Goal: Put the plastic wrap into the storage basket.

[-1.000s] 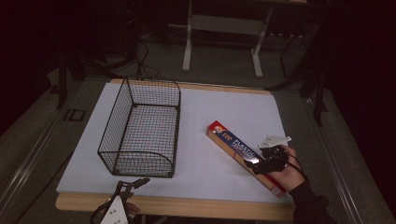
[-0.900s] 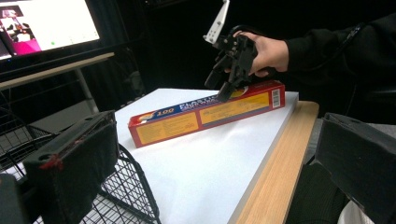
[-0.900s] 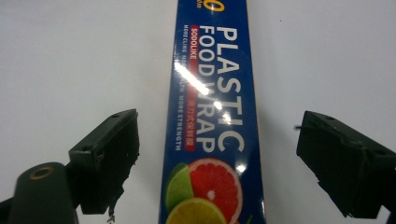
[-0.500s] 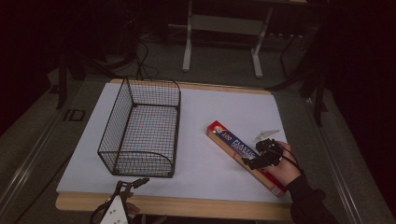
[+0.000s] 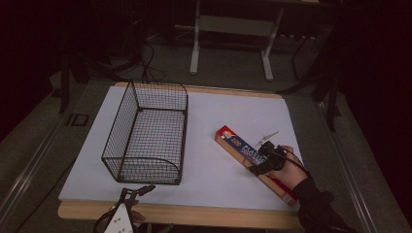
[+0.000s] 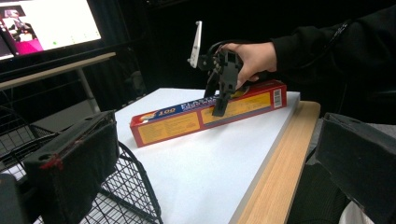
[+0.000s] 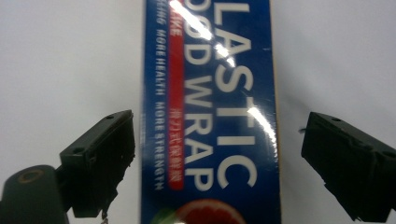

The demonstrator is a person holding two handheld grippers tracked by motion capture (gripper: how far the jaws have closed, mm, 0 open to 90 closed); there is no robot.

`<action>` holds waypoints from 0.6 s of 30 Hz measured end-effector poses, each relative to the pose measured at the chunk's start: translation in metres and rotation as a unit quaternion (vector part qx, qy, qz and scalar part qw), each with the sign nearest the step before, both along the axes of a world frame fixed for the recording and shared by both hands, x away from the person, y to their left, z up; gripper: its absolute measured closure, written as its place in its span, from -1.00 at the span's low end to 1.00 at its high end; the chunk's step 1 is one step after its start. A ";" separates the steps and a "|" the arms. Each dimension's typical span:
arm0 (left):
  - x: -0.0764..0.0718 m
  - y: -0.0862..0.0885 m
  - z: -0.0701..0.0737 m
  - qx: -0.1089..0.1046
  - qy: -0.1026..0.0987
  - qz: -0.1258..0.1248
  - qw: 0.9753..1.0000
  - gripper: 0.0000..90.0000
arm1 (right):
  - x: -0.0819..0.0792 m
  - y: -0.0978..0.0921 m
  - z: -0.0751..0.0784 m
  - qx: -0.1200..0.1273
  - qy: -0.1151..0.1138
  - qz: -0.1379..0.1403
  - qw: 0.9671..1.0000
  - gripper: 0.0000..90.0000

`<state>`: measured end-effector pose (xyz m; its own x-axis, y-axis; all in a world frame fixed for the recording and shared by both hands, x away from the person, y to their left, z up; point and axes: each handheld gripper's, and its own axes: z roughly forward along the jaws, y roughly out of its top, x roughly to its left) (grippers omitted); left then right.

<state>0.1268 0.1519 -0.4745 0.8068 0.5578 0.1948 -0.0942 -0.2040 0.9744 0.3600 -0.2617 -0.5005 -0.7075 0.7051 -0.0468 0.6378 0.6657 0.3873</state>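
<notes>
Right gripper view looked straight down on the plastic wrap box (image 7: 210, 112), whose blue printed top ran up the middle of the picture between the two black jaws of the right hand-held gripper (image 7: 219, 163), which stood spread wide, one on each long side of the box, neither yet touching it. In the high view the box (image 5: 238, 145) lay flat on the white counter (image 5: 214, 116) at about four o'clock from the wire basket (image 5: 148, 133), well apart from it, its long axis running from ten o'clock to four o'clock, with the right hand-held gripper (image 5: 257, 167) poised over its middle. I judged the box light for its length, a stiff cardboard sleeve around a roll, with a glossy face that showed glare and could slip under a loose pinch; squeezed too hard, the thin walls might dent. The best hold looked to be across the narrow width near mid-length, so that neither end would droop or swing. The left hand-held gripper (image 5: 133, 191) waited at the near edge of the counter at six o'clock, its jaws spread and holding nothing, just in front of the basket. Counted: one box of plastic wrap, one wire basket, two hand-held grippers, one white counter top on a wooden board (image 6: 275, 172).
</notes>
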 end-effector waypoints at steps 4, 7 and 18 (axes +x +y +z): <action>0.000 0.000 0.000 0.002 0.000 0.001 1.000 -1.00 | 0.003 0.004 -0.001 -0.015 0.011 -0.006 1.000 -0.63; 0.000 0.000 0.000 0.002 0.000 0.000 1.000 -1.00 | 0.007 0.007 -0.001 -0.022 0.024 -0.001 0.999 -0.54; 0.000 0.000 0.000 0.004 -0.001 0.004 1.000 -1.00 | 0.019 0.027 -0.001 -0.093 0.089 0.015 0.992 -0.16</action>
